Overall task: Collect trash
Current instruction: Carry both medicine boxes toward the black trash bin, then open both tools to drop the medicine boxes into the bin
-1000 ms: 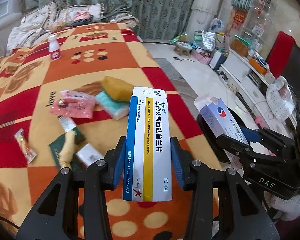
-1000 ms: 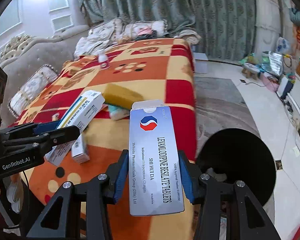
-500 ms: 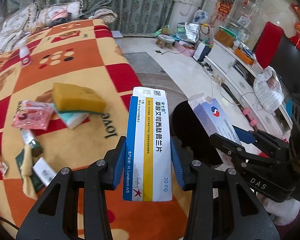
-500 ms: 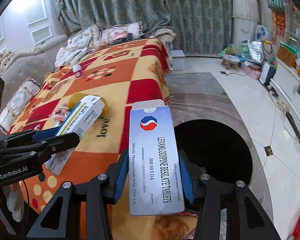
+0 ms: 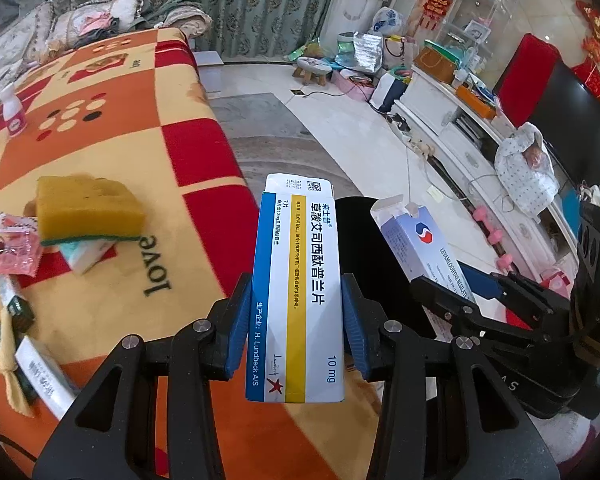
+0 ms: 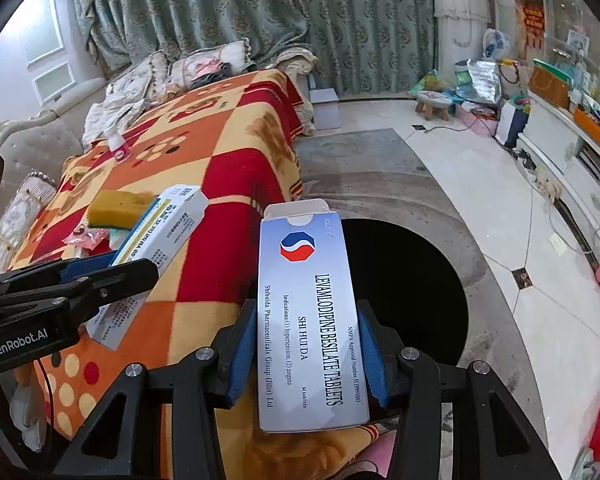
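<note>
My left gripper (image 5: 296, 328) is shut on a white medicine box with blue and yellow stripes (image 5: 298, 280), held upright past the edge of the blanket. My right gripper (image 6: 306, 354) is shut on a pale blue tablet box with a red and blue logo (image 6: 308, 320). Both boxes hang near the round black bin (image 6: 412, 288) on the floor; in the left wrist view the bin (image 5: 356, 240) lies behind the striped box. The left gripper and its box (image 6: 160, 236) show at the left of the right wrist view; the right gripper's box (image 5: 420, 240) shows in the left wrist view.
The orange and red blanket (image 5: 112, 128) still carries a yellow sponge (image 5: 86, 210), a pink wrapper (image 5: 10, 248), a small white bottle (image 5: 12, 110) and several wrappers at the left edge. A white TV cabinet (image 5: 472, 136) and clutter line the far floor.
Both grippers have moved right, from over the blanket toward the black bin, still holding their boxes. The bin now fills more of each view and the blanket items have slid left.
</note>
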`<state>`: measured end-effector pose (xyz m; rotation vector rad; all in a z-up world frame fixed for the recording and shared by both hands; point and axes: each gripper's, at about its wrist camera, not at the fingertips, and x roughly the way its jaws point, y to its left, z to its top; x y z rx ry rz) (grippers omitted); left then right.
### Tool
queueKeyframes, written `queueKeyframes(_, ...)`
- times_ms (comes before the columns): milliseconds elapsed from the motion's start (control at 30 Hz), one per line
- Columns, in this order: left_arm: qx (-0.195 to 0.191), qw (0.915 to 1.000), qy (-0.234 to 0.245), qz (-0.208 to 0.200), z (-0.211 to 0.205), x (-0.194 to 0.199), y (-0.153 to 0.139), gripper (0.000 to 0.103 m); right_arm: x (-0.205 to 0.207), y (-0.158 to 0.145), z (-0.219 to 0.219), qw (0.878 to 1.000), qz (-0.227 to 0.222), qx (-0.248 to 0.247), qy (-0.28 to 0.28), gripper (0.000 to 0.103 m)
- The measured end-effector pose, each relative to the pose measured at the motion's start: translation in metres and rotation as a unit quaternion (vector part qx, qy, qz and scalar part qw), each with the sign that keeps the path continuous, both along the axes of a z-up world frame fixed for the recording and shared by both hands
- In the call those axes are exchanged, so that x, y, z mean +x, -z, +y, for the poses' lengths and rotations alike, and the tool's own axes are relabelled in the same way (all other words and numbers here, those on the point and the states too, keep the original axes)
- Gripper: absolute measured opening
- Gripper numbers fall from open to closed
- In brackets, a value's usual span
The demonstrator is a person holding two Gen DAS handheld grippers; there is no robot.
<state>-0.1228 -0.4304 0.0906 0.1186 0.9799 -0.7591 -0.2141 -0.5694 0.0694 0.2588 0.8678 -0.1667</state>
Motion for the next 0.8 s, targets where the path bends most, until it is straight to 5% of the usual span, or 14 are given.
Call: queueKeyframes(800, -0.031, 0.9984, 0.023, 0.041, -0.031, 0.006, 0.018, 0.046, 0.002, 0.018, -0.039, 0.999, 0.017, 0.011, 0.041, 0.046)
